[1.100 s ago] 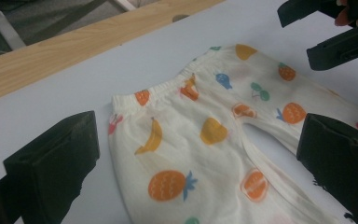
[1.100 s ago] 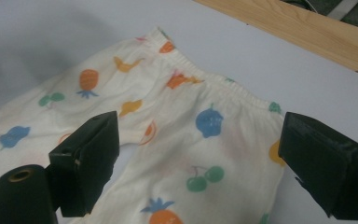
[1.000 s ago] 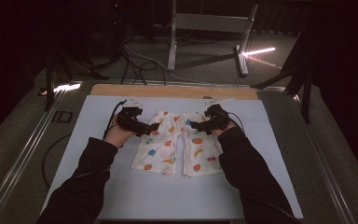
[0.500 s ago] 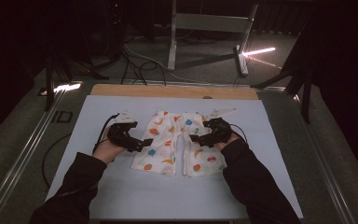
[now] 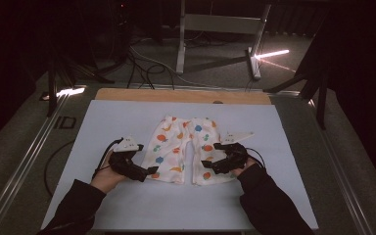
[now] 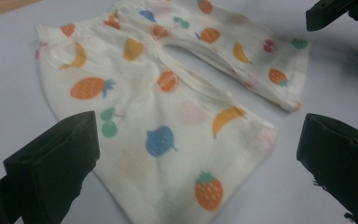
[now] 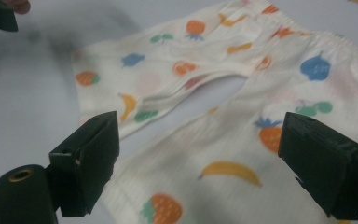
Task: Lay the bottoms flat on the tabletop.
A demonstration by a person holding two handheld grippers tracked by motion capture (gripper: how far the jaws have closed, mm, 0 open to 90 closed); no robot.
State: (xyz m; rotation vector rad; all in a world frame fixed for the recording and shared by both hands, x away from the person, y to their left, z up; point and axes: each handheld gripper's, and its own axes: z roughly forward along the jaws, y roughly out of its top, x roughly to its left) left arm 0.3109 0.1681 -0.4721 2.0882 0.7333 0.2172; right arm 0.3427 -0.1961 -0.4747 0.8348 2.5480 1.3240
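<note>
The fruit-print baby trousers (image 5: 185, 149) lie flat mid-frame on the white mat (image 5: 274, 196); left gripper (image 5: 149, 171) and right gripper (image 5: 206, 166), jaws wide open, should each pinch a leg hem squarely before lifting

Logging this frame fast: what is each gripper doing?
Left gripper: open, empty, over a leg of the fruit-print pants.
Right gripper: open, empty, over the other leg.

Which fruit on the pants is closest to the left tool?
The strawberry at the hem of the pants leg, seen in the left gripper view. It sits lowest, between the open left tool's jaws; the blue fruit and bananas lie farther up.
</note>
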